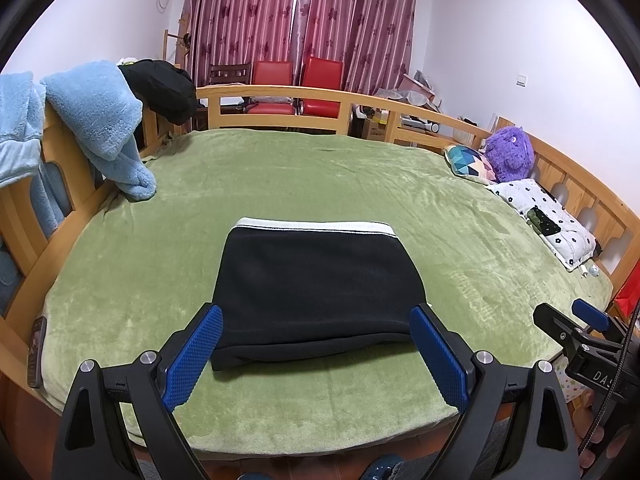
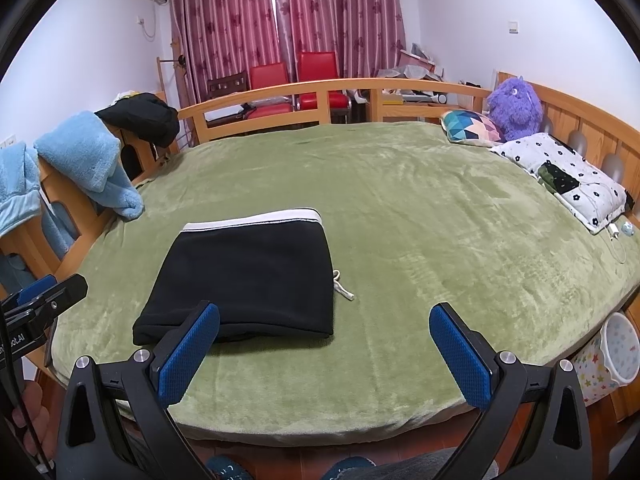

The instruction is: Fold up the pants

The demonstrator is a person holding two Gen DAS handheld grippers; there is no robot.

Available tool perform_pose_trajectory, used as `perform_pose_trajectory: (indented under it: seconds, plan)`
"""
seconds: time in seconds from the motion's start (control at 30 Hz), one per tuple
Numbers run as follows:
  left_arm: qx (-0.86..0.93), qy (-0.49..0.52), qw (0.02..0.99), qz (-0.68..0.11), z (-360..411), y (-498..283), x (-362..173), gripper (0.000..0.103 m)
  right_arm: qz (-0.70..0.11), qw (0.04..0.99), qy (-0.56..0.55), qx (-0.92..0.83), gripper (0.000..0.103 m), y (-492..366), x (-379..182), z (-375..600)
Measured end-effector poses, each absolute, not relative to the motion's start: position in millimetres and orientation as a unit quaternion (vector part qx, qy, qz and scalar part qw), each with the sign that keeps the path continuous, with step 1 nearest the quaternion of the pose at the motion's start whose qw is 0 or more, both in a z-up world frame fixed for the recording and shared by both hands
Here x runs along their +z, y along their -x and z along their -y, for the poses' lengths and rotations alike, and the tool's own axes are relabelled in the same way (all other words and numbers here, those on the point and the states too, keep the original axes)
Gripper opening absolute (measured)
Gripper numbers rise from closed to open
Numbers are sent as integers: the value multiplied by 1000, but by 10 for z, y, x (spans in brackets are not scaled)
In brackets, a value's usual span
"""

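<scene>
- Left wrist view: a green blanket (image 1: 360, 184) is spread over the wooden-railed bed (image 1: 280, 94); folded black pants (image 1: 316, 292) are laid near its front edge, framed by the wide-spread, empty left gripper (image 1: 316, 354).
- Right wrist view: the right gripper (image 2: 324, 350) is held wide apart and empty, the pants (image 2: 248, 280) lying ahead to its left; a star-patterned bin (image 2: 622, 346) is seen beside the bed, contents hidden.

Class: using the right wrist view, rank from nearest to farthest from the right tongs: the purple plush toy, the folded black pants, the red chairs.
1. Folded black pants, just ahead-left of the right tongs.
2. Purple plush toy, far right by the headboard.
3. Red chairs, beyond the bed rail.
</scene>
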State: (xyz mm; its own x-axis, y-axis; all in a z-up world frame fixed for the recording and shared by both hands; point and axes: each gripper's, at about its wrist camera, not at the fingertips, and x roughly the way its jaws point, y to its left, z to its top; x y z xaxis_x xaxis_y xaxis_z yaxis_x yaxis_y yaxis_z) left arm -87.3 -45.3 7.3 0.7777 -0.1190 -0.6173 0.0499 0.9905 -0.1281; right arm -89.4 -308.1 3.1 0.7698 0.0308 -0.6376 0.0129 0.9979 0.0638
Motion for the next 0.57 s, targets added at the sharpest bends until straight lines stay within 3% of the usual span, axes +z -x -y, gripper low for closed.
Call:
perform_pose_trajectory:
  seconds: [0.57]
  plan:
    - [-48, 48, 942, -327, 456, 881, 94, 95, -337, 941, -28, 6, 103, 902, 62, 3057]
